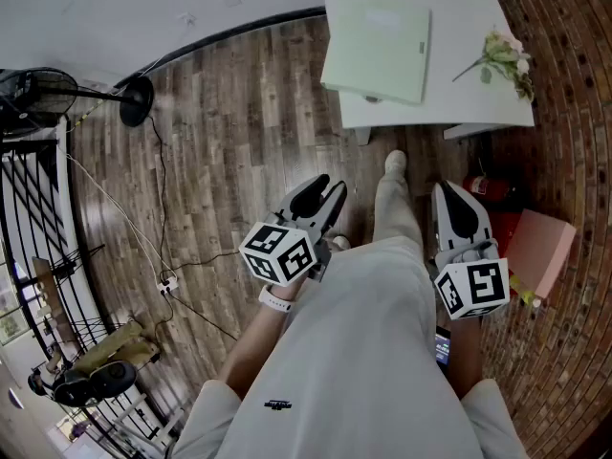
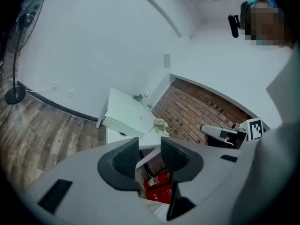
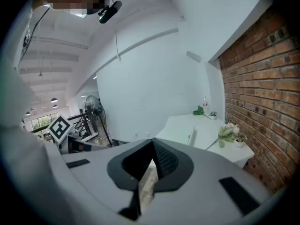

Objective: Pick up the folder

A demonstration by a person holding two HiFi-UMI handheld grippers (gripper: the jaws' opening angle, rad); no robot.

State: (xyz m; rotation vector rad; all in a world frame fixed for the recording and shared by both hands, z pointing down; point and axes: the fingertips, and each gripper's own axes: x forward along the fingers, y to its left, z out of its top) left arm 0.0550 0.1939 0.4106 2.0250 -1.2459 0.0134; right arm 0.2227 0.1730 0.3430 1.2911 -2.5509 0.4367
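1. The pale green, flat rectangular folder (image 1: 378, 51) is lying on the white table (image 1: 435, 113) at the upper centre of the head view. Its left edge appears to be overhanging the table side, though the wide lens makes this uncertain.
2. The left gripper (image 1: 327, 191) is hanging at lower centre, tilted down toward the wooden plank floor (image 1: 229, 161). Its jaws are standing partly spread with nothing between them. In its own view only a red fire extinguisher (image 2: 157, 181) is showing through the gap.
3. The right gripper (image 1: 451, 194) is sitting at lower right with its jaws pressed together and empty.
4. Both grippers are being held low beside the person's legs, well apart from the folder. This looks like a carrying posture for walking up to the table, not a reach.
5. In my judgement the task is barely under way. The overhanging edge, if real, is offering the half-open left jaws a place to pinch, while the right jaws would need spreading first.
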